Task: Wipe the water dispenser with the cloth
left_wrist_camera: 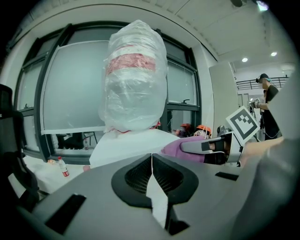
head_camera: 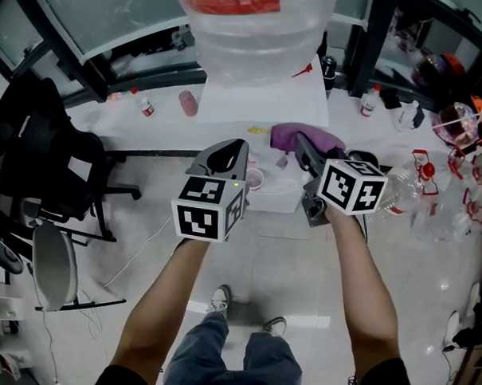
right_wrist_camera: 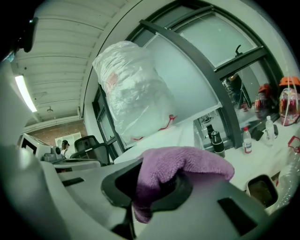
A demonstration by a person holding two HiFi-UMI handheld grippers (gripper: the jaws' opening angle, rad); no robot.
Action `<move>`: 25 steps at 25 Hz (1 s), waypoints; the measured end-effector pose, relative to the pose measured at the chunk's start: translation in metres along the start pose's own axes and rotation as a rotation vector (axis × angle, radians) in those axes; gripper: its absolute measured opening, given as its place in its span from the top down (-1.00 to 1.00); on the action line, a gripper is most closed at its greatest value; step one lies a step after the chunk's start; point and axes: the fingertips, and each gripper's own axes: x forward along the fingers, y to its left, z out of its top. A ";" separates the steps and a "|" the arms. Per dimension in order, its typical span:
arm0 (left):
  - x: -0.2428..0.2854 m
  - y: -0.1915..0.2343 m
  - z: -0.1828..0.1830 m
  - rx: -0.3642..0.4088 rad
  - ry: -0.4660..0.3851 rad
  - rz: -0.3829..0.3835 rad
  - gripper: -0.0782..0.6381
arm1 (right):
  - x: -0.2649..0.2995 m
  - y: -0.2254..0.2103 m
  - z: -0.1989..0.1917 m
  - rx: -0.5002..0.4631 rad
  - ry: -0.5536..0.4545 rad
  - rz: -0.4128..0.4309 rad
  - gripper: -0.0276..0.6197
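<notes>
Right gripper [right_wrist_camera: 154, 187]: jaws clamped on a fold of the purple cloth [right_wrist_camera: 185, 164], which bulges up and drapes over the fingertips.
Left gripper [left_wrist_camera: 152, 174]: jaws pressed together with nothing between them, held in front of the water dispenser [head_camera: 261, 97], toward its left side.
Cloth position: bunched at the dispenser's front upper edge, toward its right side; whether it touches the white surface cannot be told from these views.
Dispenser: a white cabinet standing against a window wall, seen from above and in front by the person, whose two forearms reach toward it.
Water bottle [head_camera: 248, 24]: large, wrapped in clear plastic with a red band showing through, sitting on top of the dispenser.
Small bottle [head_camera: 143, 104]: red-capped, on the pale ledge just left of the dispenser.
Office chair [head_camera: 43, 155]: dark, well to the dispenser's left, on the pale floor.
Clutter [head_camera: 433, 180]: clear bottles and red-trimmed items, on the floor to the dispenser's right.
</notes>
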 end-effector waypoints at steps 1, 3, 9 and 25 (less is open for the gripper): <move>0.002 -0.004 -0.001 0.001 -0.003 0.001 0.70 | -0.005 -0.006 0.002 -0.002 -0.005 -0.003 0.78; 0.006 -0.011 -0.003 0.002 -0.008 0.003 0.70 | -0.016 -0.018 0.007 -0.008 -0.019 -0.013 0.78; 0.017 -0.024 -0.007 0.000 -0.042 -0.013 0.70 | -0.037 -0.033 0.014 -0.008 -0.088 -0.024 0.78; 0.044 -0.037 -0.078 0.063 -0.102 -0.074 0.70 | -0.031 -0.059 -0.029 -0.065 -0.235 -0.046 0.78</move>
